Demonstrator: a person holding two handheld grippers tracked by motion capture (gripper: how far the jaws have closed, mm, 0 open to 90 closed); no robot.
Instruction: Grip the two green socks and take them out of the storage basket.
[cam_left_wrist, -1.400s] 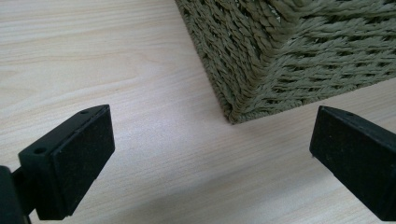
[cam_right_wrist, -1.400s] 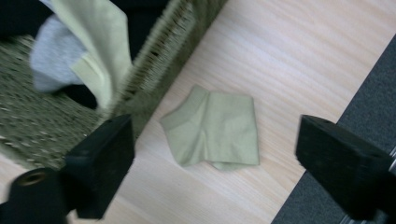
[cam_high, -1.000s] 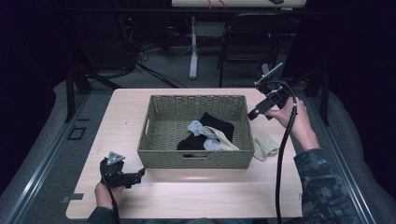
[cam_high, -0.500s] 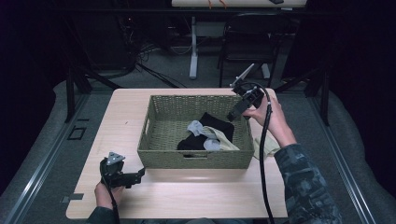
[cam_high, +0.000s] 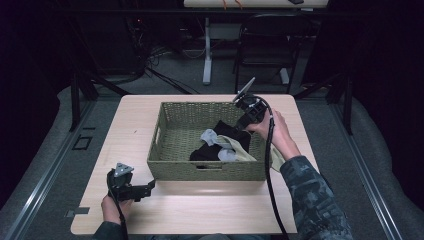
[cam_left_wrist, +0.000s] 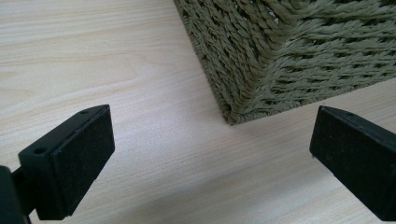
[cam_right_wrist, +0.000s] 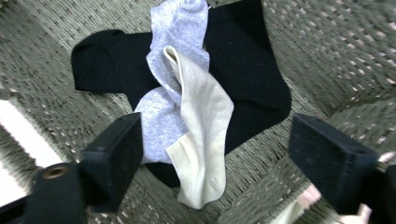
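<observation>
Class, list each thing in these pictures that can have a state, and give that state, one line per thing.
Woven basket: upright on the table, holding socks.
Black sock: flat on the basket floor, lowest.
Grey sock: draped over the black sock.
Cream sock: on top, crumpled.
Right gripper: open, jaws just been closing, above the socks, gripping nothing.
Left gripper: open, low over the table.

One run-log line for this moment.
right gripper: jaws closing, empty, over socks in basket | left gripper: open, on table
</observation>
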